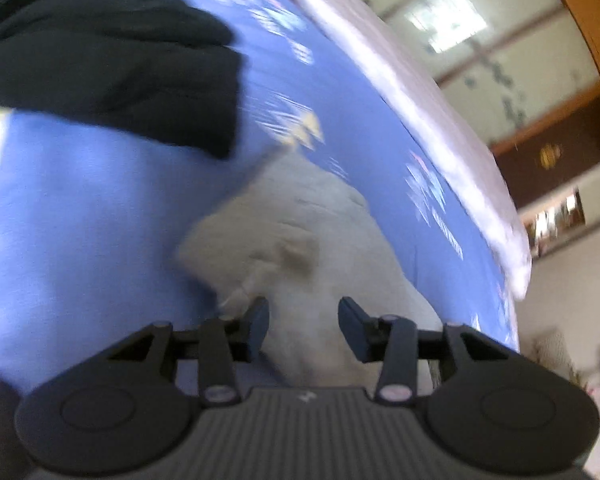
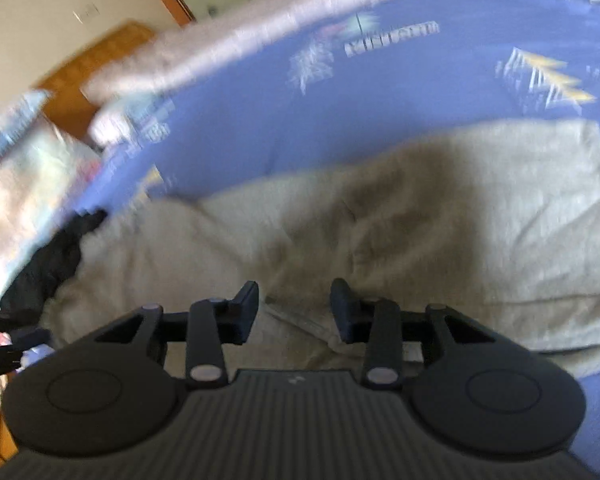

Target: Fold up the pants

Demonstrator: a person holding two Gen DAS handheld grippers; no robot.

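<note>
Beige pants point(image 1: 300, 232) lie crumpled on a blue patterned bed sheet point(image 1: 100, 200). My left gripper point(image 1: 303, 322) is open, its jaws apart just above one end of the pants, holding nothing. In the right wrist view the pants point(image 2: 380, 220) spread wide across the sheet point(image 2: 340, 92). My right gripper point(image 2: 294, 307) is open over a folded edge of the pants near their hem. Both views are motion-blurred.
A black garment point(image 1: 108, 60) lies on the sheet to the upper left; a dark cloth point(image 2: 52, 256) also shows left of the pants. A white blanket point(image 1: 420, 120) runs along the bed's far edge. A wooden headboard point(image 2: 92, 68) and pillows point(image 2: 16, 184) stand at left.
</note>
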